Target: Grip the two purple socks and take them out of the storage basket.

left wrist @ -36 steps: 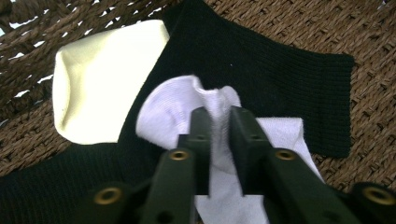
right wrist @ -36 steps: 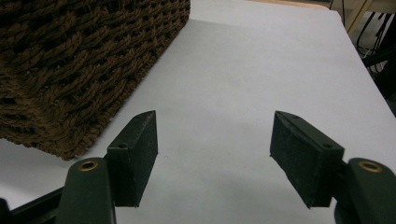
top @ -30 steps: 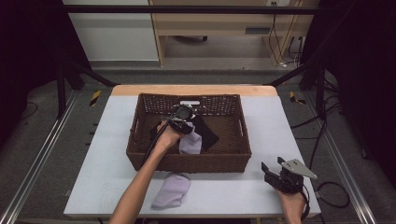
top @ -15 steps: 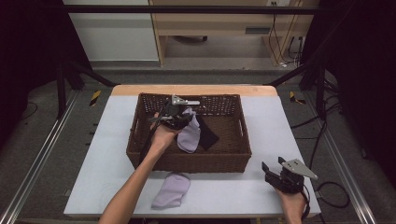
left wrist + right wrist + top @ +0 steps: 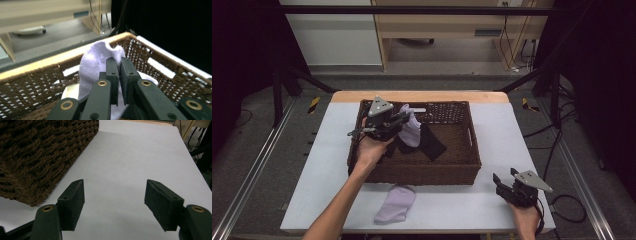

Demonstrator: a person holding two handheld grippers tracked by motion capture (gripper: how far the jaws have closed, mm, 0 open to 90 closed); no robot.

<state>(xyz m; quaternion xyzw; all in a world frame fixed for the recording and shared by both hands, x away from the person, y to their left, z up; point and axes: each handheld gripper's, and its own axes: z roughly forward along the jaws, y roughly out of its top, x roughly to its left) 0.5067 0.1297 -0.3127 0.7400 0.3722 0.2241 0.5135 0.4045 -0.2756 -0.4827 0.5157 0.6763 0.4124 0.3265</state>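
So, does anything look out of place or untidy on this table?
One lilac sock lies crumpled on the table, outside the basket. The left gripper holds another lilac sock above it. Nothing looks damaged.

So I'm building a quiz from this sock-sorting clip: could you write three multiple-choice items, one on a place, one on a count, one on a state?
1. Where does the loose lilac sock lie?
A. on the table in front of the basket
B. inside the basket
C. on the floor

2. How many lilac socks are in sight?
A. one
B. two
C. four

3. How do the right gripper's jaws stand?
A. shut on a sock
B. shut on the basket rim
C. open, nothing between them

Answers: 1 A, it rests on the white table by the basket's near wall. 2 B, one on the table, one held sock in the left gripper. 3 C, bare table shows between them.
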